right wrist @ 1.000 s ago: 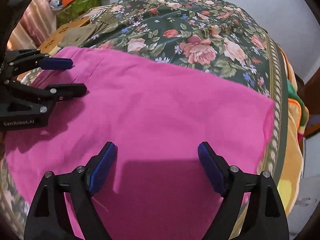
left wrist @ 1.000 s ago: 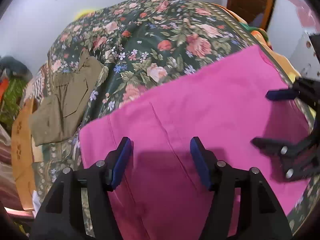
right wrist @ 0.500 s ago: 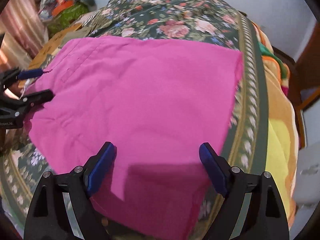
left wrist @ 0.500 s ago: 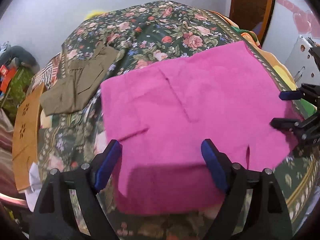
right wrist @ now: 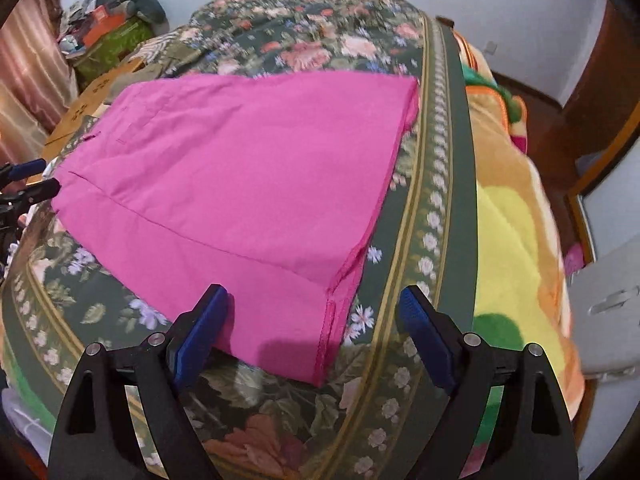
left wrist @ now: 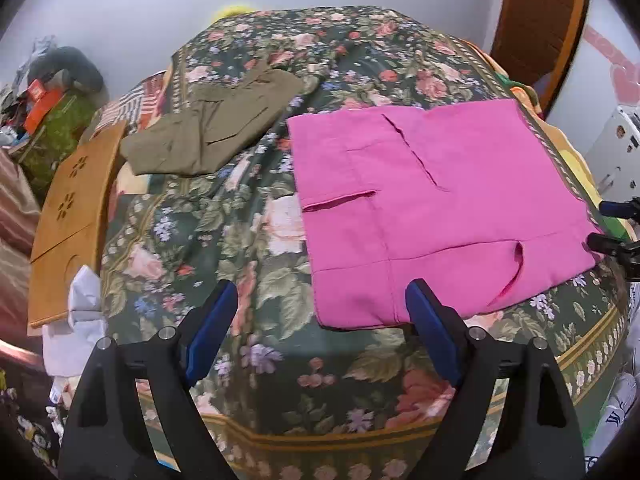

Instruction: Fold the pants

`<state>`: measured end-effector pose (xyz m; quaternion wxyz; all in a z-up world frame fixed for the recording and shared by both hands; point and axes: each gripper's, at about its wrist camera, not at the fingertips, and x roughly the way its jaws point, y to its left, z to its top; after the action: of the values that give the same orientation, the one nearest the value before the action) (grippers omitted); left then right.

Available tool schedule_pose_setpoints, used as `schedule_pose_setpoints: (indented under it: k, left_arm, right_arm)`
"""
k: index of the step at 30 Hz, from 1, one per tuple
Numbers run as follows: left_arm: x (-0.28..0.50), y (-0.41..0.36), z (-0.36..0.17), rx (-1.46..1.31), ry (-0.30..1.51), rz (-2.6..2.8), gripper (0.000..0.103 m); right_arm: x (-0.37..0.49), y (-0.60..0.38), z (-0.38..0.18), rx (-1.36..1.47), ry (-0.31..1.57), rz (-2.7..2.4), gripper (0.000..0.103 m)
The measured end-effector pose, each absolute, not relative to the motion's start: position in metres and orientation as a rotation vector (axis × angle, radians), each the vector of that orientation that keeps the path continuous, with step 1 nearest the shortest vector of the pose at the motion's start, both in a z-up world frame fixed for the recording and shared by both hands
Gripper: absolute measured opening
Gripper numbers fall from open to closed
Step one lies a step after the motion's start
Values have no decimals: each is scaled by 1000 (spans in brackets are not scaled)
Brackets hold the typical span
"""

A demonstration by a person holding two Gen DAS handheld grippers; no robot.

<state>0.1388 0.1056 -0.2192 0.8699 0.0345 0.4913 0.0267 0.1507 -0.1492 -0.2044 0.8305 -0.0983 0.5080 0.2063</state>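
The pink pants (left wrist: 440,208) are smooth, matt woven cloth with stitched seams. The bedspread (left wrist: 248,240) under them is printed floral cloth, faintly sheeny. At ten o'clock the olive garment (left wrist: 212,132) is matt cotton-like cloth; the board (left wrist: 72,216) is smooth wood. The blanket (right wrist: 516,240) looks fleecy.

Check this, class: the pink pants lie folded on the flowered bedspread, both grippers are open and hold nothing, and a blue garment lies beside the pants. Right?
One slip: the other garment is olive, not blue, as the left wrist view shows. The pink pants, bedspread, left gripper and right gripper are as stated.
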Motion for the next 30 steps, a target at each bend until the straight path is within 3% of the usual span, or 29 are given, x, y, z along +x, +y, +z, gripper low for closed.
schedule_pose_setpoints:
  k: [3,11,16,21,30]
  left_arm:
    - [135,110,-208,126,993,137,87]
    - [123,144,-187,-230,997,39,87]
    - [119,139,-208,-424,1065,-80,86]
    - [122,128,-231,-562,1144,-173,78]
    - [142,132,-245,-754,1126,-239,77]
  right_arm:
    - [149,-140,-189,-195,1035,462,85]
    - [151,-101,-157,-136,924,548,85]
    - [155,-77,-169,-93,946,601,85]
    - [162,-67,-190,-54,1005,610,85]
    - [167,-71,-219,-67,1096,609,86]
